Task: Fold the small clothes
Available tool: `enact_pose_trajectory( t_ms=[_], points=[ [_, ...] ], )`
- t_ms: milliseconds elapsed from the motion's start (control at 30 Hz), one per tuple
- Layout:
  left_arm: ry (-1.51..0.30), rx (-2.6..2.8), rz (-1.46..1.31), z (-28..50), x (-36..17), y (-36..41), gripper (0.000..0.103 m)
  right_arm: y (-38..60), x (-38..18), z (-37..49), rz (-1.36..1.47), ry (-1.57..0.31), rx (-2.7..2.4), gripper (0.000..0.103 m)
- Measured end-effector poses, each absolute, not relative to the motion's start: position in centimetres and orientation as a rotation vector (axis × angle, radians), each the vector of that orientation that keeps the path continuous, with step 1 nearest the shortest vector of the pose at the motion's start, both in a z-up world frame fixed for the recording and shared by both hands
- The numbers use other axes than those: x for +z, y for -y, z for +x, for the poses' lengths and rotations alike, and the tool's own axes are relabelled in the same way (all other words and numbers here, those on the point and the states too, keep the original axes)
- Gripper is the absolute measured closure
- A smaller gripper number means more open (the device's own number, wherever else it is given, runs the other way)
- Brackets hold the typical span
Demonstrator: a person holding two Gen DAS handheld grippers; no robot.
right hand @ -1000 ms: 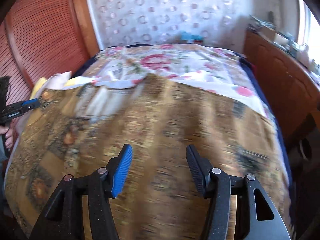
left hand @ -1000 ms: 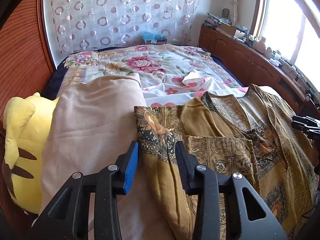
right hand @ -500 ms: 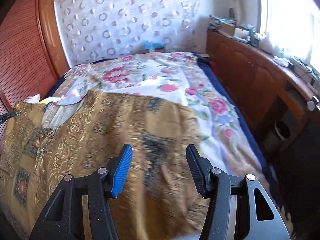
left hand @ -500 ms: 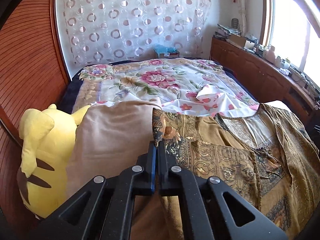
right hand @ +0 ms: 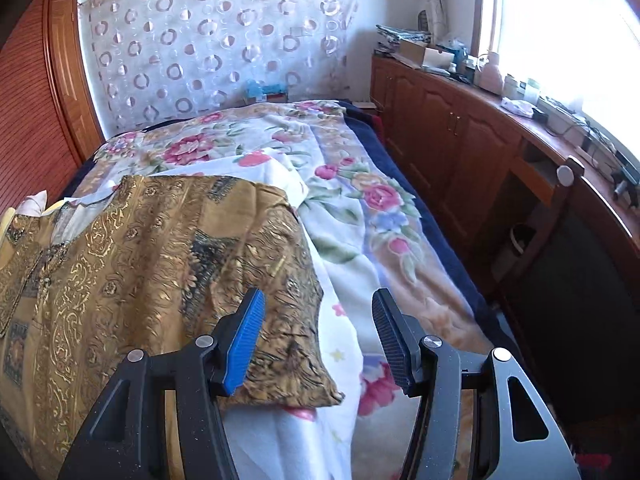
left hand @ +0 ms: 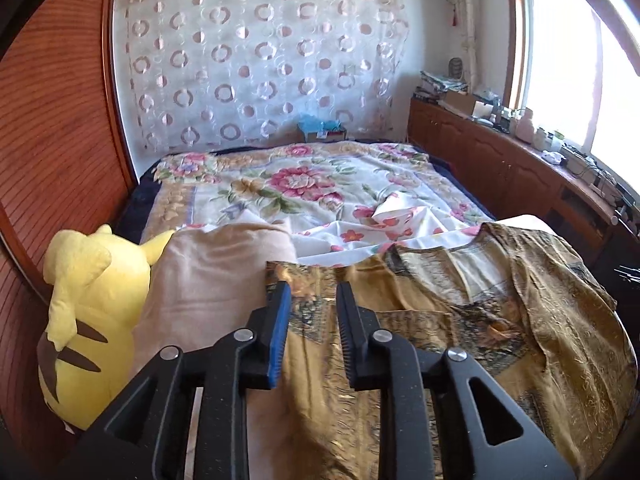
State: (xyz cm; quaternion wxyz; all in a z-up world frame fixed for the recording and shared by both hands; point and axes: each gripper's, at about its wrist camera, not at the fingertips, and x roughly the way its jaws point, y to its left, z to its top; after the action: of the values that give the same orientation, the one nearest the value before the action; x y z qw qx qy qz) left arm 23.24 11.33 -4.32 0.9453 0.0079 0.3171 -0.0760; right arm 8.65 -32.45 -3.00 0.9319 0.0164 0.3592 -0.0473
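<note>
A golden-brown patterned garment (left hand: 460, 320) lies spread on the bed, neckline toward the far side. My left gripper (left hand: 313, 292) hovers over its left sleeve, whose corner (left hand: 280, 272) rests on a beige cloth. The jaws are opening; fabric shows below the gap, but the pads do not press on it. My right gripper (right hand: 318, 300) is open above the garment's (right hand: 160, 248) right sleeve edge, where the fabric meets the floral sheet (right hand: 360, 208). Nothing is held between its fingers.
A beige cloth (left hand: 212, 280) and a yellow plush toy (left hand: 92, 300) lie left of the garment. Floral bedding (left hand: 300, 184) covers the far half of the bed. A wooden cabinet (right hand: 460, 140) with clutter runs along the right side, and a wooden panel (left hand: 60, 140) stands at the left.
The left gripper shut on the garment's left sleeve edge, rose, and now its jaws have parted again. The right gripper swung rightward across the garment to its right edge, staying open.
</note>
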Motion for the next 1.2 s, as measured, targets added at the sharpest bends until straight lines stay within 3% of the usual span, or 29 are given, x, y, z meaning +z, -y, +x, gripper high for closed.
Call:
enact_pose_trajectory(
  t_ms=[67, 167, 233, 300, 800, 900, 1200],
  points=[
    [-0.630, -0.188, 0.008, 22.3, -4.0, -10.4, 0.065, 32.3, -3.2, 8.4, 0.044, -0.736, -0.098, 0.045],
    [-0.630, -0.257, -0.002, 21.4, -3.8, -9.1, 0.062, 31.8, -3.6, 8.0, 0.044, -0.746, -0.091, 0.045],
    [-0.648, -0.300, -0.010, 21.1, -4.3, -8.1, 0.039, 31.9, -4.0, 7.8, 0.047, -0.756, -0.089, 0.045],
    [-0.681, -0.355, -0.009, 21.1, -5.3, -6.7, 0.029, 32.4, -4.3, 8.0, 0.056, -0.766, -0.088, 0.045],
    [-0.877, -0.412, 0.139, 21.9, -11.3, 0.2, 0.027, 34.4, -4.8, 7.9, 0.121, -0.870, 0.012, 0.045],
    [-0.904, -0.413, 0.159, 21.9, -12.2, 0.6, 0.027, 34.4, -4.6, 8.2, 0.109, -0.876, 0.034, 0.053],
    [-0.891, -0.408, 0.177, 21.5, -12.6, 1.2, 0.020, 33.3, -4.3, 8.6, -0.056, -0.876, 0.034, 0.095]
  ],
)
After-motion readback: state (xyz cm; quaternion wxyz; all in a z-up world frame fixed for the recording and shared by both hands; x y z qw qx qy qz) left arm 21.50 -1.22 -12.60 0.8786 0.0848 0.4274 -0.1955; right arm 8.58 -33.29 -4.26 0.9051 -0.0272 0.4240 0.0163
